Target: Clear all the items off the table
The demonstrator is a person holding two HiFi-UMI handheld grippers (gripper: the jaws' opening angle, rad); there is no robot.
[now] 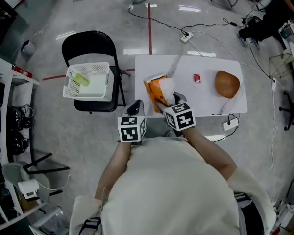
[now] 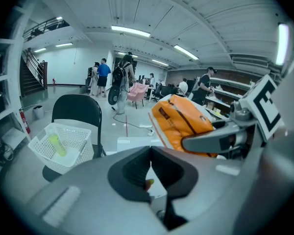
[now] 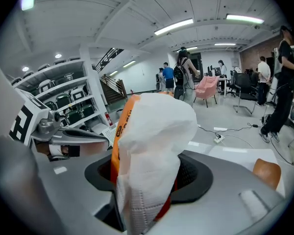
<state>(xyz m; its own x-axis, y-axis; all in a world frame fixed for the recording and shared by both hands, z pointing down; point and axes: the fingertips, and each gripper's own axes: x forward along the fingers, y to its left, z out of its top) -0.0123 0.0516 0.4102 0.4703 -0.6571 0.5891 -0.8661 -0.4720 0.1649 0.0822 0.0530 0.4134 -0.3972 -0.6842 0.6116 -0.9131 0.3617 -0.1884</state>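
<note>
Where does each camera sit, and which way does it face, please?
Head view: on the head, steeply down onto the table, left gripper, right gripper, arms, torso.
Left gripper view: on that gripper, along its shut jaws, basket at left.
Right gripper view: on that gripper, along jaws clamping the orange bag.
Shared: all three show the orange bag.

Chair (image 1: 88,44) left of tabletop (image 1: 208,65)
Basket (image 1: 71,85) sits on chair; packet (image 1: 196,78) lies on tabletop, left of a round object (image 1: 227,83).

Bright ceiling strip lighting, fisheye-warped, dark-vignetted edges
</note>
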